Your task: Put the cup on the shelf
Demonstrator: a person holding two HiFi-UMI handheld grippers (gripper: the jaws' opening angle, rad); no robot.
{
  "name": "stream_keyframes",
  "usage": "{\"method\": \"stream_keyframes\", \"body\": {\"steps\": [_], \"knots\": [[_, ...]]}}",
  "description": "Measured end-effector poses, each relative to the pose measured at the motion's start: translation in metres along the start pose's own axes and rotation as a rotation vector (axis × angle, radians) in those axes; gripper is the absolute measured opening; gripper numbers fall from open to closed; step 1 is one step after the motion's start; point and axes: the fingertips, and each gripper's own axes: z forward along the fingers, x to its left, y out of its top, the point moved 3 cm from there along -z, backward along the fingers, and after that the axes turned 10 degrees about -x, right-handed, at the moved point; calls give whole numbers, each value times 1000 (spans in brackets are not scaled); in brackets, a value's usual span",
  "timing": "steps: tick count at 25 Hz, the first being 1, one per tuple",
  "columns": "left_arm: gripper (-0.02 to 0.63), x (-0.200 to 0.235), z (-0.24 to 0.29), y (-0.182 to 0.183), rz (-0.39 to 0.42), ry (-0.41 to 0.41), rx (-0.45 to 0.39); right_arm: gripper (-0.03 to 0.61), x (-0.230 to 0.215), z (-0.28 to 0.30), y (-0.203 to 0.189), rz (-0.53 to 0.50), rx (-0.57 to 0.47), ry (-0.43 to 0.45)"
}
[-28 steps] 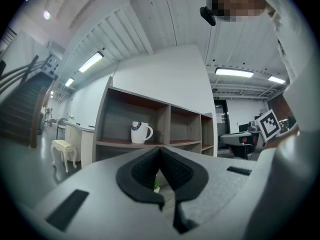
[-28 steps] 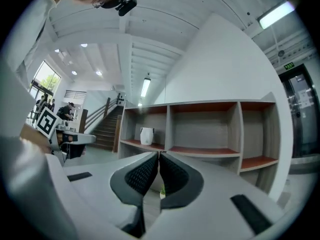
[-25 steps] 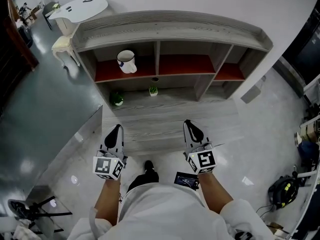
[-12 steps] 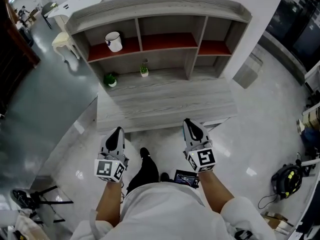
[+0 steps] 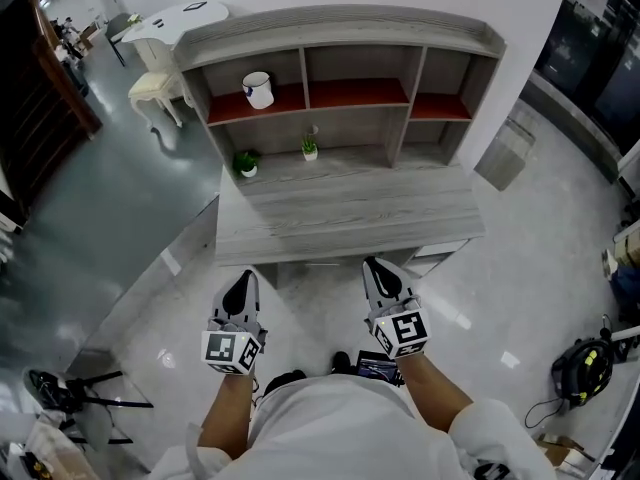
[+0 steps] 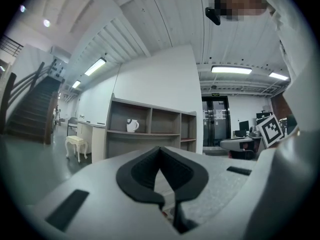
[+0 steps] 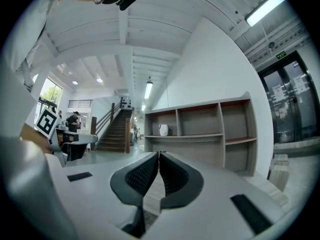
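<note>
The white ceramic cup (image 5: 258,90) stands in the grey wooden shelf (image 5: 340,26); probably stiff, slick, breakable (grip rim or handle); left hand-held gripper (image 5: 240,288) and right hand-held gripper (image 5: 381,276) are pressed together, empty.

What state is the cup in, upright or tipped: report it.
Upright. The cup stands on its base in the left compartment of the shelf, mouth facing up, handle out to the side.
</note>
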Motion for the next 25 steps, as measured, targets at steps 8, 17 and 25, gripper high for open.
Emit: {"method": "stream_keyframes", "body": {"steps": [8, 17, 25], "knots": [[8, 31, -46, 15, -14, -40, -15, 34, 60, 0, 16, -25, -14, -21], [8, 75, -112, 18, -52, -34, -4, 32, 140, -6, 21, -60, 14, -18], [8, 65, -131, 12, -79, -24, -11, 32, 143, -21, 18, -55, 10, -10]]}}
